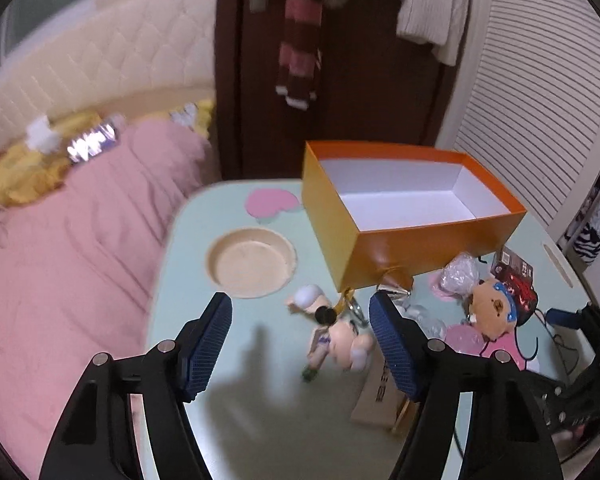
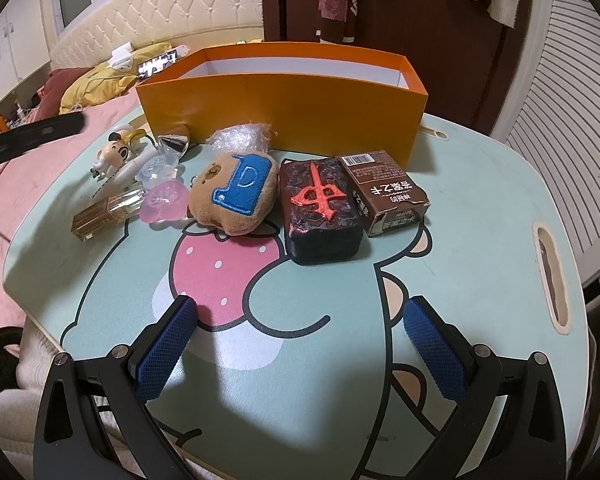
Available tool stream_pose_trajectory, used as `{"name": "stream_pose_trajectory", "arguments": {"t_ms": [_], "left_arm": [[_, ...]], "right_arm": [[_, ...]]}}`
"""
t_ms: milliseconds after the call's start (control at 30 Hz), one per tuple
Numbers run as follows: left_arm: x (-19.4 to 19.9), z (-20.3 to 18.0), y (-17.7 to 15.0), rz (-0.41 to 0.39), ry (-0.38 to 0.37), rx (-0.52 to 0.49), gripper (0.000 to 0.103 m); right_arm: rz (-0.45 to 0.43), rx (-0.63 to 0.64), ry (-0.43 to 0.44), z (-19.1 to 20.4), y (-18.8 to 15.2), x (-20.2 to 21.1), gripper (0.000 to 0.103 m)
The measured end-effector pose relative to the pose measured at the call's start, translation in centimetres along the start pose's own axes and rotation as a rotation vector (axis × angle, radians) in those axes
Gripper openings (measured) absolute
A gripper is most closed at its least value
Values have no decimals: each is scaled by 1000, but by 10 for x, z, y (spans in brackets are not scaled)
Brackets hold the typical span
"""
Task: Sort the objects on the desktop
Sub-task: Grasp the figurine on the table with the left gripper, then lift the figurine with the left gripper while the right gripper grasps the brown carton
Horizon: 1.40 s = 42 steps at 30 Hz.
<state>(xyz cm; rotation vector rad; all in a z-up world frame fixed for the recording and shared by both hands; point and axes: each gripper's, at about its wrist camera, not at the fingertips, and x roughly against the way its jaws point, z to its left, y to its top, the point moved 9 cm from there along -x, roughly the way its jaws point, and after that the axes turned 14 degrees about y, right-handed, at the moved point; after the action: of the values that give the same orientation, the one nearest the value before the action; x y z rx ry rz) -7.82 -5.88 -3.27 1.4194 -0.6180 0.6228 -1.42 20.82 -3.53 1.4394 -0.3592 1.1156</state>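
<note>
- The left gripper (image 1: pixel 300 344) hung above the mint-green lap table (image 1: pixel 260 420), its blue-padded fingers spread wide with nothing between them.
- Under that gap lay a small toy figure (image 1: pixel 332 336) on its side, its long axis running from the white-capped head, toward the orange box, down to the feet near the camera; motion blur left its finer details uncertain.
- The orange box (image 1: pixel 340 216) stood open-topped at the far side of the table, white inside, its long axis slanting away to the right in the left wrist view.
- A round recessed cup holder (image 1: pixel 251 262) sat in the table surface left of the box, apart from the figure.
- The right gripper (image 2: pixel 300 340) hovered low over the printed bear-and-strawberry picture, fingers wide apart and holding nothing.
- In the right wrist view the box (image 2: pixel 280 108) lay broadside, its long wall facing the camera.
- Just in front of it ran a row of things: a brown plush bear head (image 2: pixel 236 196) with a blue patch, a dark mahjong-tile-shaped block (image 2: pixel 322 216) with a red character, and a brown carton (image 2: pixel 384 198) touching the block's right side.
- The block and the carton both lay flat, long axes pointing roughly toward the box.
- To the left lay a clear perfume bottle (image 2: pixel 108 212) on its side, long axis nearly across the view, beside a pink translucent piece (image 2: pixel 165 202).
- A crumpled plastic wrap (image 2: pixel 240 140) rested against the box wall behind the plush.
</note>
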Motion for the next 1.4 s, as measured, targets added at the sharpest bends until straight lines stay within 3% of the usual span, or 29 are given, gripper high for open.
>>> {"name": "stream_pose_trajectory", "arguments": {"t_ms": [167, 200, 267, 333, 400, 667, 900, 967, 1033, 1167, 1233, 1400], "left_arm": [[-17, -18, -2, 43, 9, -63, 69], [-20, -21, -4, 59, 5, -76, 65], [-26, -26, -10, 95, -6, -95, 45], [-29, -28, -15, 110, -12, -102, 33], [-28, -27, -16, 105, -16, -92, 27], [-20, -12, -19, 83, -59, 17, 27], [-19, -9, -28, 75, -62, 40, 27], [-18, -9, -27, 73, -63, 44, 27], [-18, -9, -28, 71, -67, 51, 27], [-18, -7, -27, 68, -77, 63, 27], [-17, -6, -27, 68, -80, 66, 27], [-17, -6, -26, 69, -85, 70, 27]], "right_arm": [[-7, 6, 5, -1, 1, -1, 103], [-8, 6, 5, -2, 1, -1, 103], [-10, 7, 6, -2, 1, -1, 103], [-12, 9, 8, -2, 2, -2, 103], [-14, 10, 9, -1, 2, -2, 103], [-21, 0, 18, -2, 3, 0, 103], [-219, -135, 87, -28, 39, 38, 96], [-215, -182, 76, -45, 53, 37, 77], [-191, -194, 46, -59, 60, 27, 66], [-130, -201, -5, -82, 70, 8, 60], [-89, -194, 24, -82, 66, 1, 56], [-42, -101, 75, -60, 60, -6, 55]]}}
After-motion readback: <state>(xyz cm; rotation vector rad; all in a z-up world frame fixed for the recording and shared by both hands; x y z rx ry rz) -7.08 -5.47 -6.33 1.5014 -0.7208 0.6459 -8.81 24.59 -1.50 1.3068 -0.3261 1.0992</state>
